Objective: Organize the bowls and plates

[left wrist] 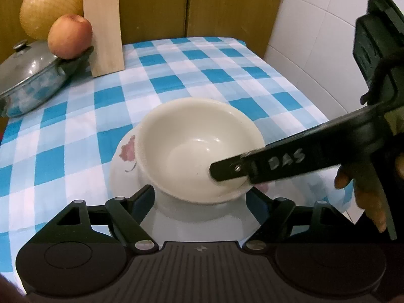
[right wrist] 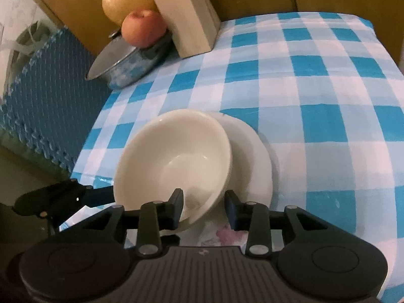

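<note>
A cream bowl (left wrist: 192, 146) sits on a white plate (left wrist: 123, 166) with a pink flower print, on the blue checked tablecloth. It also shows in the right wrist view (right wrist: 174, 159), tilted against the plate (right wrist: 252, 159). My right gripper (right wrist: 203, 205) is open, its jaws astride the bowl's near rim, one finger inside the bowl; that finger (left wrist: 234, 169) shows in the left wrist view. My left gripper (left wrist: 200, 197) is open, jaws wide, just in front of the bowl and over the plate's near edge.
A lidded metal pot (left wrist: 32, 75) stands at the back left with an apple (left wrist: 70, 36) on its handle, a netted pomelo (left wrist: 50, 5) behind and a wooden board (left wrist: 104, 25) leaning on the wall. The table's left edge drops to a blue foam mat (right wrist: 45, 88).
</note>
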`<action>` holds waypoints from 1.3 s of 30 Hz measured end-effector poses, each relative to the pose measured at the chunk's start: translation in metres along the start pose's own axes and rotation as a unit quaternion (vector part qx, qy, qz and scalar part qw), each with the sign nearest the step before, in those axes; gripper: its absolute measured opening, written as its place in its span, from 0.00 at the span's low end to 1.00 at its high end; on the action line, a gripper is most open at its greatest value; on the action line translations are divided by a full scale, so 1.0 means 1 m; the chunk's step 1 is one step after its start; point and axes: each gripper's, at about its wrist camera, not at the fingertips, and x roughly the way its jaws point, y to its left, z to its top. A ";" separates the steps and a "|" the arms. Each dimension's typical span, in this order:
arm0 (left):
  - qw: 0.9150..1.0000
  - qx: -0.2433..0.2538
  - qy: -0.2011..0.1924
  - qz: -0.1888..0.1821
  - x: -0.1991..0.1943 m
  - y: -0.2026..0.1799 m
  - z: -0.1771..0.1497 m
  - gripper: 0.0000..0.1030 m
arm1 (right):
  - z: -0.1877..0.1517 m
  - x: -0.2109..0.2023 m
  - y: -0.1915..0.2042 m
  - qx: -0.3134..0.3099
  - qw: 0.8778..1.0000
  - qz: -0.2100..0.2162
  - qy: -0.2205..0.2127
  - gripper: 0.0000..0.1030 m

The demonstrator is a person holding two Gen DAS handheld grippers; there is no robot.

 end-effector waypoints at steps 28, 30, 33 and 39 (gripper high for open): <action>0.975 -0.116 -0.145 0.123 -0.031 0.025 0.041 0.90 | 0.006 -0.059 0.020 -0.031 0.969 -0.126 -0.210 0.44; 0.974 -0.114 -0.141 0.133 -0.026 0.024 0.040 0.90 | 0.005 -0.058 0.020 -0.028 0.970 -0.121 -0.209 0.44; 0.974 -0.114 -0.133 0.142 -0.016 0.025 0.037 0.91 | 0.001 -0.056 0.026 -0.041 0.968 -0.126 -0.212 0.47; 0.972 -0.137 -0.129 0.141 -0.012 0.030 0.035 0.91 | -0.001 -0.050 0.027 -0.048 0.965 -0.143 -0.213 0.51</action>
